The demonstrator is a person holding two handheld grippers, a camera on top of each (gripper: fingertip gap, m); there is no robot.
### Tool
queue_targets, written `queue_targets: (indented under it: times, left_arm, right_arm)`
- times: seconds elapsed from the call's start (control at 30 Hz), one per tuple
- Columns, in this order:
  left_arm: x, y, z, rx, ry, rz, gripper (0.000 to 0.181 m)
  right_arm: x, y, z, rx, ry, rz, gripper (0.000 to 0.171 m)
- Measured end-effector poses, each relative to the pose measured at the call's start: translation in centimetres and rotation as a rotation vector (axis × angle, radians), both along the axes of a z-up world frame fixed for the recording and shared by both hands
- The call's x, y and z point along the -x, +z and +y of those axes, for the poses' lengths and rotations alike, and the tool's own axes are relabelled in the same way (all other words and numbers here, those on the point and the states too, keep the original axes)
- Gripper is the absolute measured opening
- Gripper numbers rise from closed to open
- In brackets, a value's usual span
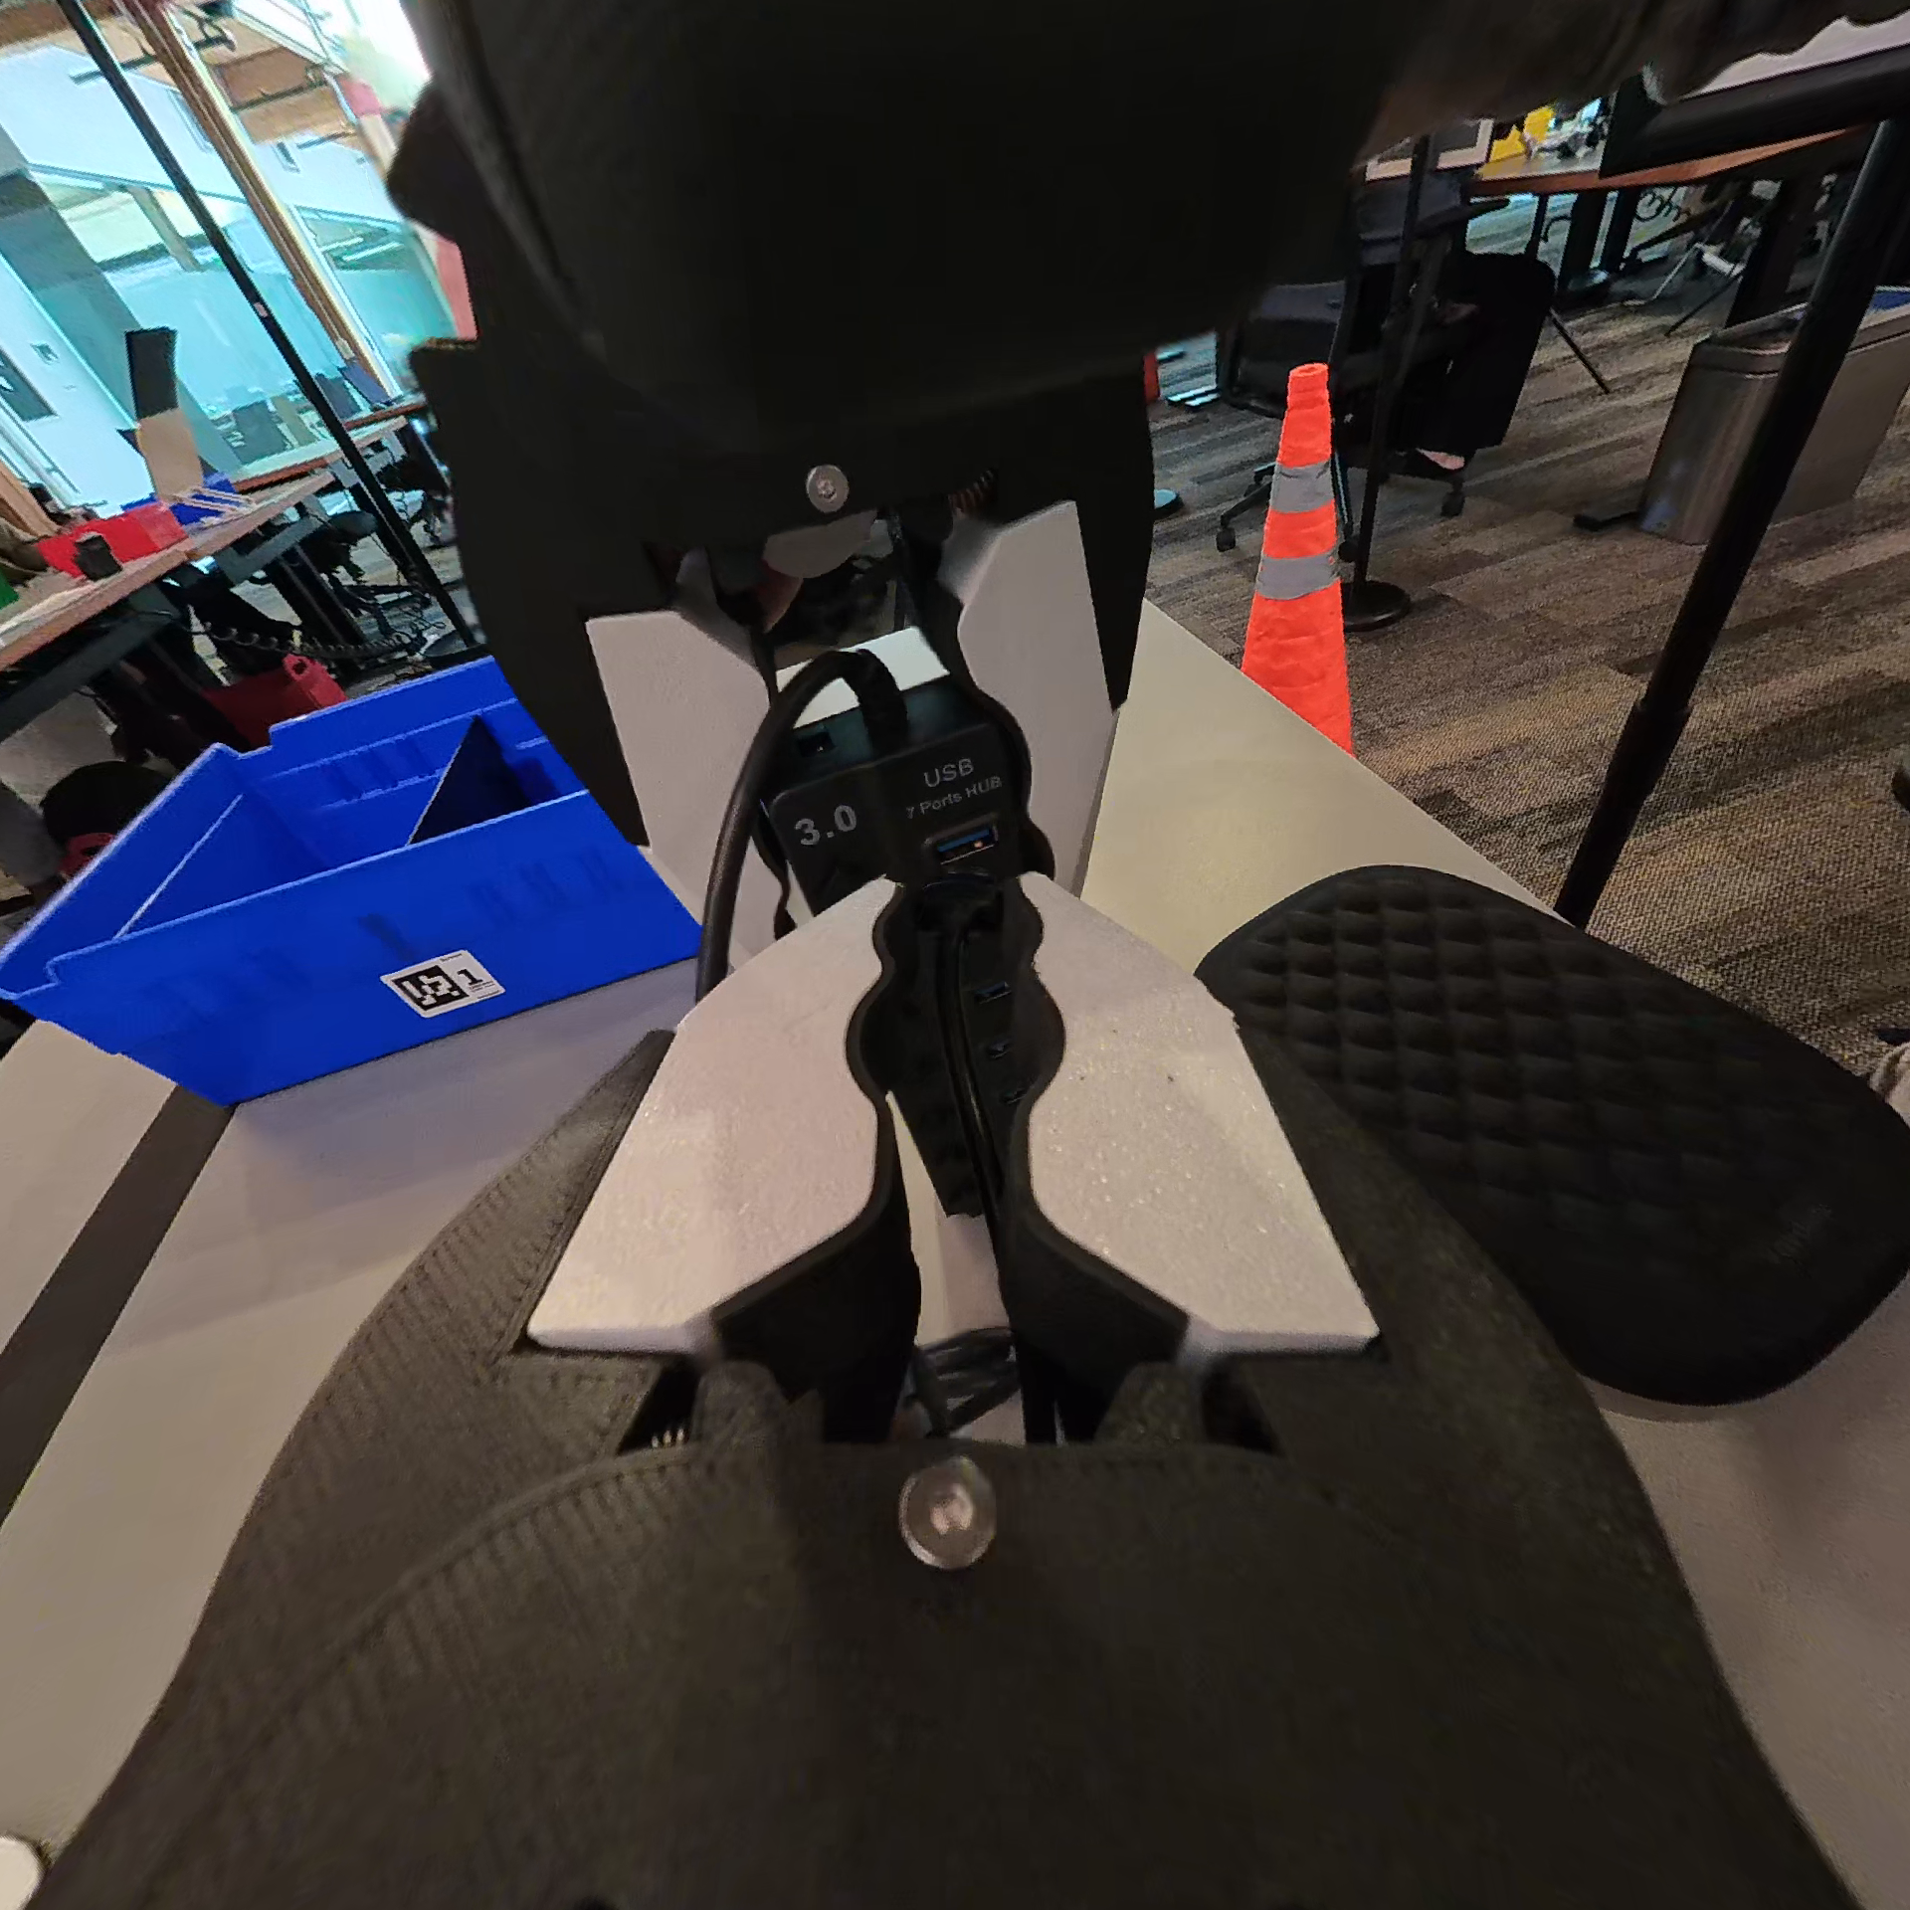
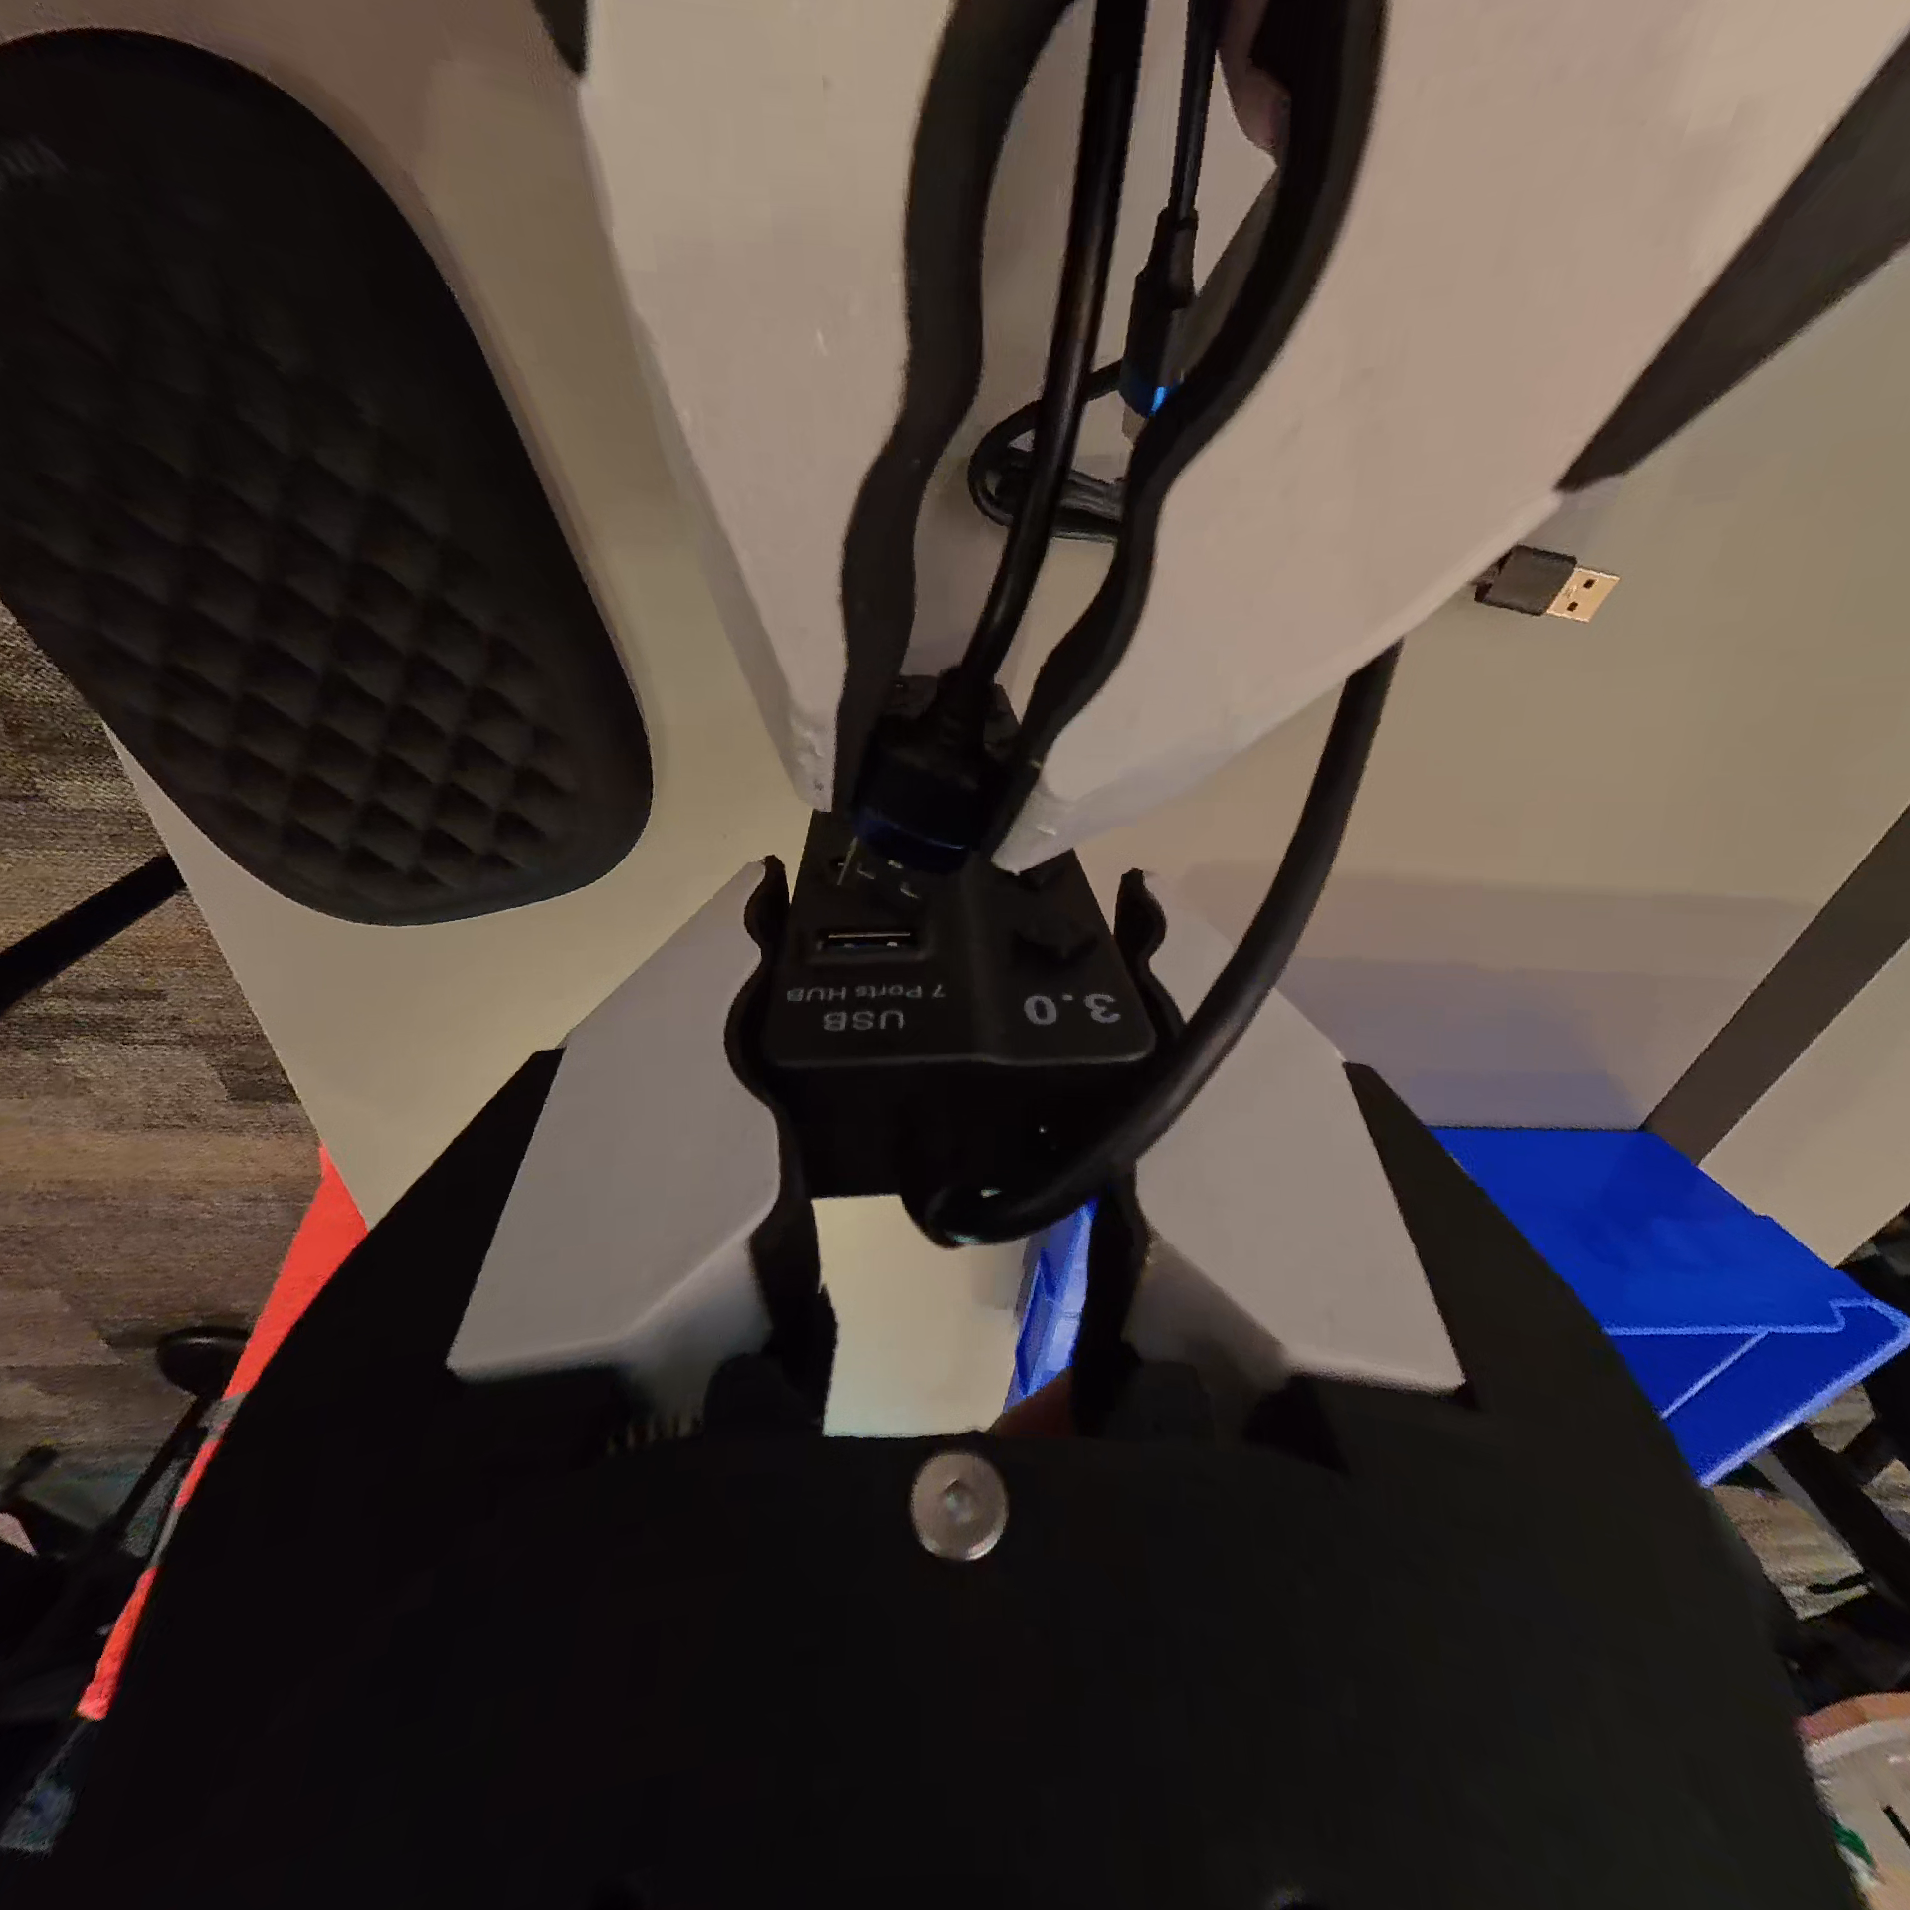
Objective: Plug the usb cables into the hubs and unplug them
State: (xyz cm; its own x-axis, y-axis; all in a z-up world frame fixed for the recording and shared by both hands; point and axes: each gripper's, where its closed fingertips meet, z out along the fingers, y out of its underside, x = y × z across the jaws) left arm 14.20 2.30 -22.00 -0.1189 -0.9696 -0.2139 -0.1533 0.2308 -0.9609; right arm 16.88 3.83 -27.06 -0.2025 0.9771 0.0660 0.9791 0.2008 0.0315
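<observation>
Step, USB seating: my right tongs clench hub; left tongs grip plug; press square to port.

My left camera looks close along my fingers at the hub. My right camera faces it from opposite; both share it.

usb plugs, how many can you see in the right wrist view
3: one plug at the hub, held by the left tool; a blue-tipped one behind that tool; a loose one on the table. Others may be hidden.
</observation>
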Motion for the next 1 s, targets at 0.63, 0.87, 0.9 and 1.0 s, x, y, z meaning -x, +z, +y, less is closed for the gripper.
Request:
queue_targets:
  times: [0.63, 0.87, 0.9, 1.0]
  left_arm:
    - [6.8, 12.9, 4.6, 0.121, 0.343, -0.389, 0.015]
    - [9.6, 16.5, 4.7, 0.125, 0.445, -0.551, 0.015]
    - [9.8, 16.8, 4.6, 0.131, 0.446, -0.562, 0.016]
    - [10.0, 17.0, 4.5, 0.142, 0.445, -0.576, 0.016]
  right_arm:
    - [3.2, 12.1, 3.9, 0.009, -0.015, 0.171, 0.061]
    - [6.1, 14.7, 4.8, 0.03, 0.01, 0.167, 0.061]
    - [6.6, 14.9, 4.8, 0.033, 0.013, 0.17, 0.061]
    - [7.7, 15.6, 4.8, 0.035, 0.027, 0.18, 0.062]
